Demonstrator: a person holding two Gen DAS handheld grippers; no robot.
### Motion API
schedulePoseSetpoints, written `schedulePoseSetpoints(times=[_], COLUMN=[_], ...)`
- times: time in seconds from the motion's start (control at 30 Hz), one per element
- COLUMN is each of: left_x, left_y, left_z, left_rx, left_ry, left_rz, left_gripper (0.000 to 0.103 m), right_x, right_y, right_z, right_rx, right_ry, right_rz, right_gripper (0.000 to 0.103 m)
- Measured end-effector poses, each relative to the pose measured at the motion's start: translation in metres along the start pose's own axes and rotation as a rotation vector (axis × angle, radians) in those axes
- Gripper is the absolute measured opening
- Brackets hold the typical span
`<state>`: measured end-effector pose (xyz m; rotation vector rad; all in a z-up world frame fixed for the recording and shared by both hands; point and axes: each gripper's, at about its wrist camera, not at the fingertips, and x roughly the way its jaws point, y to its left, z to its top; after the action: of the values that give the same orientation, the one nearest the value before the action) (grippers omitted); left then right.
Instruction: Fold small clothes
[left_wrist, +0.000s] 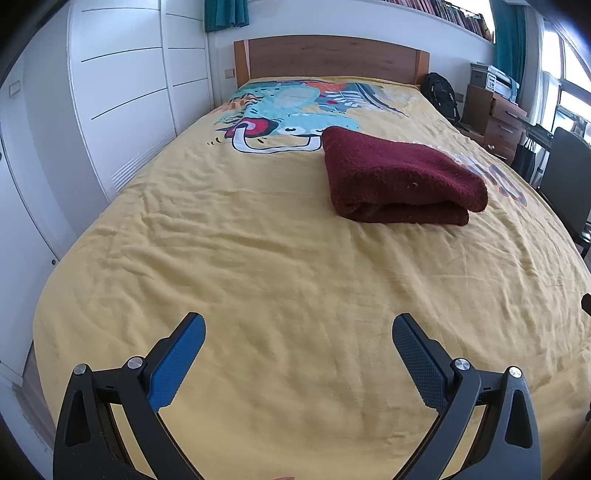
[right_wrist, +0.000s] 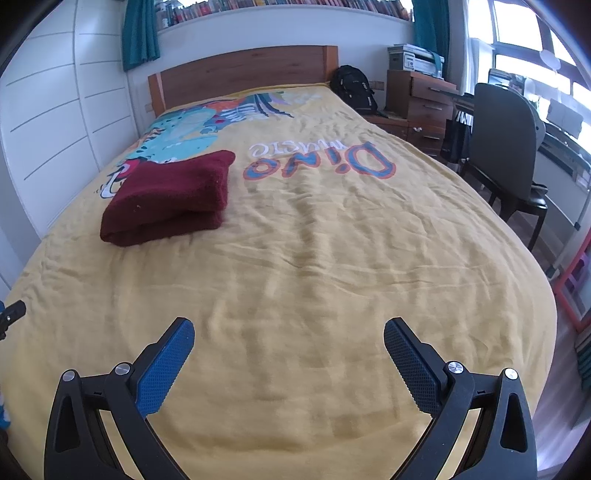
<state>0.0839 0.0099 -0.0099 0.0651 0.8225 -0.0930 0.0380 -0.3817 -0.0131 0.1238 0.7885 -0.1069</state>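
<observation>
On the yellow bedspread (left_wrist: 258, 258), roughly mid-bed, sits the maroon garment (left_wrist: 399, 181), folded into a thick block w/ the rounded fold edge facing the foot of the bed. Its far corner overlaps the cartoon dino print (left_wrist: 280, 110), which lies between garment and wooden headboard (left_wrist: 332, 59). Right wrist view: same garment (right_wrist: 170, 199) just left of the "Dino" lettering (right_wrist: 325, 162), close but not touching it.

Left gripper (left_wrist: 299, 332) hovers over bare bedspread on the foot side of the garment, well apart from it, fingers spread wide, blue pads (left_wrist: 181, 362) holding nothing. Right gripper (right_wrist: 290, 336), same story: fingers wide apart, nothing between the pads (right_wrist: 166, 365), also on the foot side of the garment and off to its right.

White wardrobe doors (left_wrist: 122, 92) run along the side nearer the garment. On the other side: black backpack (right_wrist: 352, 92) near the headboard, wooden drawers (right_wrist: 421, 107) and a dark chair (right_wrist: 506, 147).
</observation>
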Motion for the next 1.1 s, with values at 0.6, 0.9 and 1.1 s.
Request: schedulePoseSetpoints(times=[0.6,0.9,1.1], left_x=[0.0018,0.0062,0.0068], left_y=[-0.0066,-0.0051,-0.005], left_z=[-0.0026,-0.0042,-0.0051], left_rx=[0.015,0.014,0.014], left_ry=[0.0,0.013,0.016], left_rz=[0.02,0.06,0.063], left_gripper=[0.1,0.1,0.1], right_x=[0.0023,0.0024,0.0021], right_y=[-0.0058,-0.0062,-0.0058], right_z=[-0.0033,-0.003,-0.0033], right_rx=[0.017,0.017,0.016], right_ry=[-0.002,-0.002,-0.005], right_rz=[-0.008,-0.008,-0.009], right_gripper=[0.103,0.103,0.103])
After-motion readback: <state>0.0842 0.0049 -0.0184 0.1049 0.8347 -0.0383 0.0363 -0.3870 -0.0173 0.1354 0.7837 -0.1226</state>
